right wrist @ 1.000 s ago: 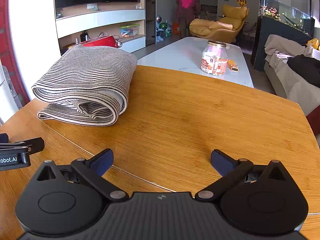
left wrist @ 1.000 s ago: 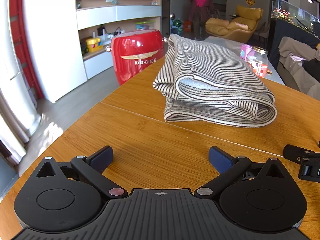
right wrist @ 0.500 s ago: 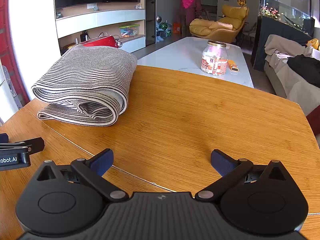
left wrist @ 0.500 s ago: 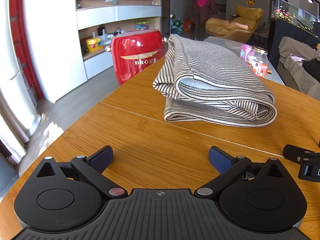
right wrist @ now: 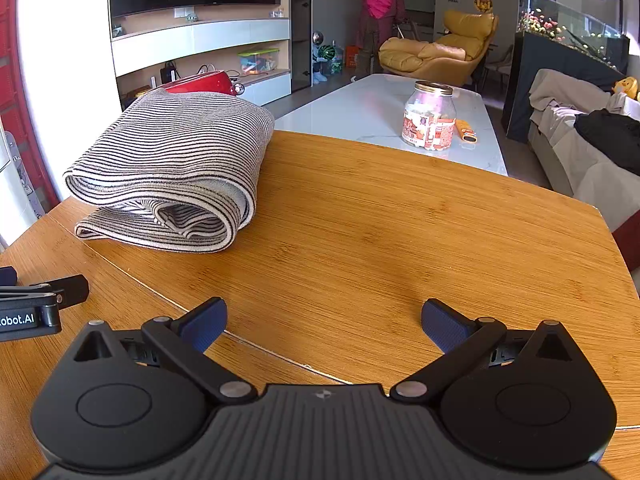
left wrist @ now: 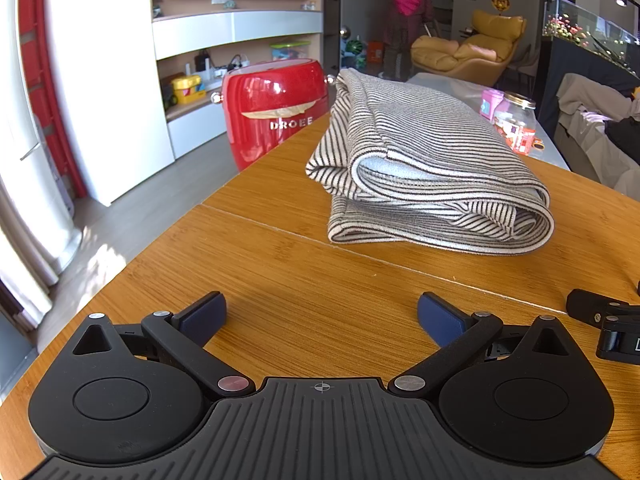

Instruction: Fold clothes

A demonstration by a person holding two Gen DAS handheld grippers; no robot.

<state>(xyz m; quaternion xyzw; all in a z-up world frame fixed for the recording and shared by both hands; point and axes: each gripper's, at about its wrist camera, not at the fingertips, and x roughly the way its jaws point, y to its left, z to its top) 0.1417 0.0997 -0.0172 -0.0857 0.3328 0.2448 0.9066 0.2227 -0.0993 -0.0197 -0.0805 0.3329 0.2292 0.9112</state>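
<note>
Shirt (left wrist: 432,168) folded on bench (right wrist: 380,220); left gripper (left wrist: 320,316), right gripper (right wrist: 324,320) near it, jaws apart, empty. Risk: nudge unrolls loose stack.

Yellow armchair (right wrist: 440,54) beyond white table (right wrist: 376,112).
</note>
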